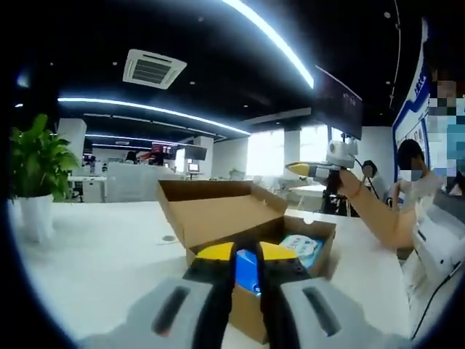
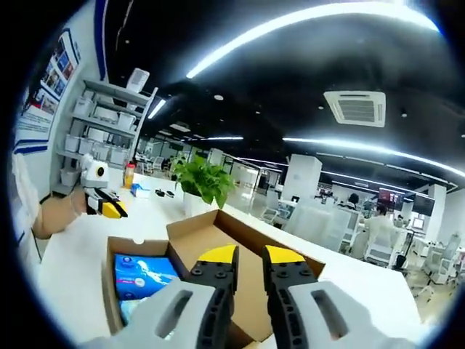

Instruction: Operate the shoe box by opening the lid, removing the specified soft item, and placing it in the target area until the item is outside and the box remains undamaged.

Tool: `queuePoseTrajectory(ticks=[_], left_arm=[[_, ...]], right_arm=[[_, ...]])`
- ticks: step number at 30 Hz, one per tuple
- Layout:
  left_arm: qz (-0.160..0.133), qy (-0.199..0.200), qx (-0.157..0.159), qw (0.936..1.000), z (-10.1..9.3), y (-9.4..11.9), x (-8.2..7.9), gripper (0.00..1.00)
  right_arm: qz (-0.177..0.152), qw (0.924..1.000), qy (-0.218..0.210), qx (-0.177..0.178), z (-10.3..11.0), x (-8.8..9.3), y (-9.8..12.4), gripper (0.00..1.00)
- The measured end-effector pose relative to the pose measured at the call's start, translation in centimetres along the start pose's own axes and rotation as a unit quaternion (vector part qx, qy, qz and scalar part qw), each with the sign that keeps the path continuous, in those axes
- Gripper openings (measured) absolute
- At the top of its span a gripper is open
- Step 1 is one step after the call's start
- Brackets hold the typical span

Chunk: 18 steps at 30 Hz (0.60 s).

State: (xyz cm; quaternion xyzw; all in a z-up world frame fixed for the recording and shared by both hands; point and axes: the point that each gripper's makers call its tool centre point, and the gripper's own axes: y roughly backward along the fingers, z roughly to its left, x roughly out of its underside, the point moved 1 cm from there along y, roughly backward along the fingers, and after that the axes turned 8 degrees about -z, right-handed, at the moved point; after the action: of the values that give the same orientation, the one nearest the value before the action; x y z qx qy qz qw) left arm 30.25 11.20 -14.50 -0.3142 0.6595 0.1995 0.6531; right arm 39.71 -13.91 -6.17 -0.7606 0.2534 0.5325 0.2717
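A brown cardboard shoe box (image 1: 322, 231) stands open on the white table, its lid (image 1: 211, 207) folded back and up. Inside lies a soft blue-and-white pack (image 1: 301, 247). My left gripper (image 1: 247, 253) hovers just before the box's near corner. Its yellow-tipped jaws are nearly together, and blue from inside the box shows through the slit. My right gripper (image 1: 304, 169) hangs above and behind the box in a hand, tips together. In the right gripper view the box (image 2: 109, 291) and pack (image 2: 144, 273) lie below my right gripper (image 2: 251, 256), with the lid (image 2: 196, 236) beyond. The left gripper (image 2: 109, 207) is off the box's far side.
A potted plant (image 1: 36, 163) stands on the table's far end, the same plant (image 2: 203, 180) showing beyond the box. A person (image 1: 418, 193) sits close to the table. Shelves with containers (image 2: 102, 123) line the wall. Bare white tabletop (image 1: 94, 262) surrounds the box.
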Motion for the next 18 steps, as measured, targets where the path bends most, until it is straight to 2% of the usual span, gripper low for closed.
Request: queuePoseTrajectory(ticks=[2, 7, 13, 16, 18], left_arm=[[-0.002, 0.0, 0.004, 1.0, -0.3, 0.0, -0.1, 0.12], [0.004, -0.003, 0.003, 1.0, -0.2, -0.1, 0.2, 0.12], [0.005, -0.004, 0.003, 1.0, -0.3, 0.0, 0.2, 0.12], [0.004, -0.004, 0.003, 1.0, -0.2, 0.1, 0.2, 0.12], [0.005, -0.004, 0.001, 1.0, -0.1, 0.1, 0.2, 0.12]], right_arm=[[-0.002, 0.9998, -0.004, -0.018, 0.4, -0.5, -0.2, 0.14], [0.015, 0.9989, 0.006, -0.045, 1.2, -0.3, -0.2, 0.17], [0.049, 0.9931, 0.061, -0.087, 2.5, -0.2, -0.3, 0.22], [0.062, 0.99, 0.065, -0.11, 3.2, -0.2, -0.4, 0.24], [0.074, 0.9863, 0.082, -0.122, 3.5, 0.0, -0.6, 0.26]])
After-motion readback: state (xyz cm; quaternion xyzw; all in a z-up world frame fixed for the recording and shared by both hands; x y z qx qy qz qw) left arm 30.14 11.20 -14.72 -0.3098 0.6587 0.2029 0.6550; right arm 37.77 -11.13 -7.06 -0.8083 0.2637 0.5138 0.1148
